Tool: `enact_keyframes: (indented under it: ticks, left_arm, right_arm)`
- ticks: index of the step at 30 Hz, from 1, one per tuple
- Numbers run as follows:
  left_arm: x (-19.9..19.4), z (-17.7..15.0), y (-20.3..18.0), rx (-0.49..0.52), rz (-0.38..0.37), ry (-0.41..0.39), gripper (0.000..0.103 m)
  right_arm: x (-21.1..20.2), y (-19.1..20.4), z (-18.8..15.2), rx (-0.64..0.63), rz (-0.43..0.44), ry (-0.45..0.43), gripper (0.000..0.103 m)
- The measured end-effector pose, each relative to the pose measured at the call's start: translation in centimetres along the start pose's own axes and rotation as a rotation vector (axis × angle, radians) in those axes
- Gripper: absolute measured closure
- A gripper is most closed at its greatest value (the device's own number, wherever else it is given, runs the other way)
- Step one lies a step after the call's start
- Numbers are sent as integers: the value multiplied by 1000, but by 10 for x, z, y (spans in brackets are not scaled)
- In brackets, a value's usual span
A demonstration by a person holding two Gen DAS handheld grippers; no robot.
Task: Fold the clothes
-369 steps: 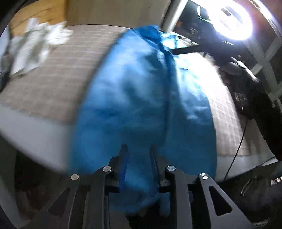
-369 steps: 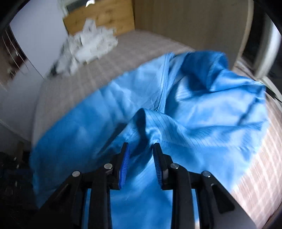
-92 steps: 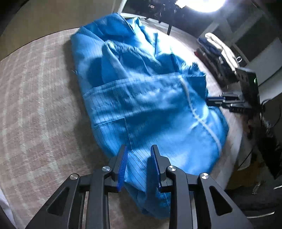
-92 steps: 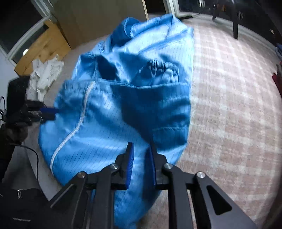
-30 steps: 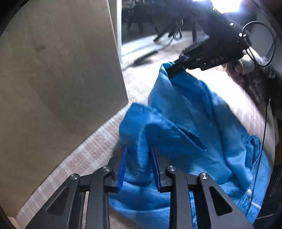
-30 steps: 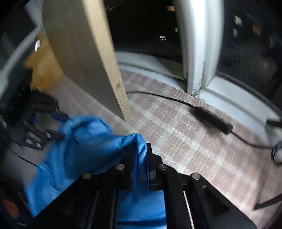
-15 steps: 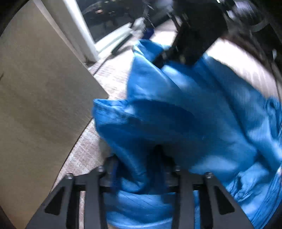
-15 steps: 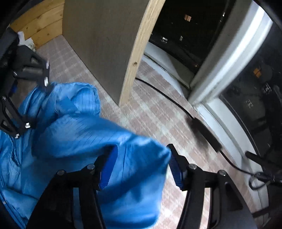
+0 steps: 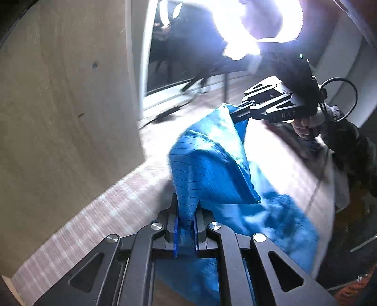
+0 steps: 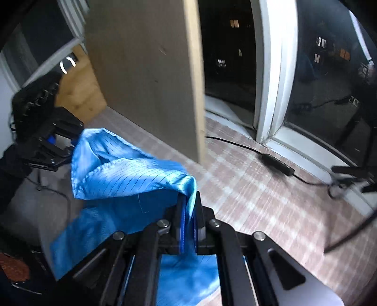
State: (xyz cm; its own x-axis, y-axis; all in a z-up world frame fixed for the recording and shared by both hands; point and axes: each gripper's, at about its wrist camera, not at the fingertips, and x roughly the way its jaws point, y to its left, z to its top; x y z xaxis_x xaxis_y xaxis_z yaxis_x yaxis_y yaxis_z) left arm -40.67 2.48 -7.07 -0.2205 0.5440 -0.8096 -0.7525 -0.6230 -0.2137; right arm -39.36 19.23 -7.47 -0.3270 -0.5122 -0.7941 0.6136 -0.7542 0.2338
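Observation:
A blue, thinly striped garment [image 9: 207, 169] hangs lifted between my two grippers above the plaid bedcover [image 9: 113, 211]. My left gripper [image 9: 186, 226] has its jaws closing, and its blue pads pinch a bunched fold of the fabric. My right gripper [image 9: 232, 115] holds the far corner, up and to the right. In the right wrist view, the right gripper [image 10: 188, 221] is shut on an edge of the garment [image 10: 132, 179]. The left gripper [image 10: 69, 150] grips the other end at the left. The rest of the cloth drapes down toward the bed.
An upright wooden panel [image 9: 59, 106] stands close on the left, also seen as panel [image 10: 146, 82]. A dark window [image 10: 301, 77] with a white frame lies behind. A black cable with an adapter [image 10: 278, 164] lies on the bedcover [image 10: 247, 200]. A hand [image 9: 304, 124] holds the right gripper under a glaring lamp [image 9: 259, 21].
Both grippers have risen, and the garment is now stretched between them. The right jaws, wide apart half a second ago, have shut on the fabric. The left jaws have narrowed onto their fold.

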Motion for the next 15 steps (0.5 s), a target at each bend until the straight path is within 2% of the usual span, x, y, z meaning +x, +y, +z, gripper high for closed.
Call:
enact_keyframes:
  ticks: [4, 7, 12, 15]
  left_arm:
    - [-33, -19, -48, 36, -24, -14, 95]
    - [-59, -49, -90, 81, -33, -12, 95]
    - [-67, -121, -148, 86, -73, 16, 95]
    - [-53, -162, -177, 94, -101, 82, 95]
  right_arm:
    - [-44, 42, -30, -22, 5, -38, 99]
    - [-73, 84, -66, -32, 11, -55, 99]
    - [-77, 140, -142, -6, 11, -33, 99]
    - [-65, 166, -188, 47, 40, 14, 99]
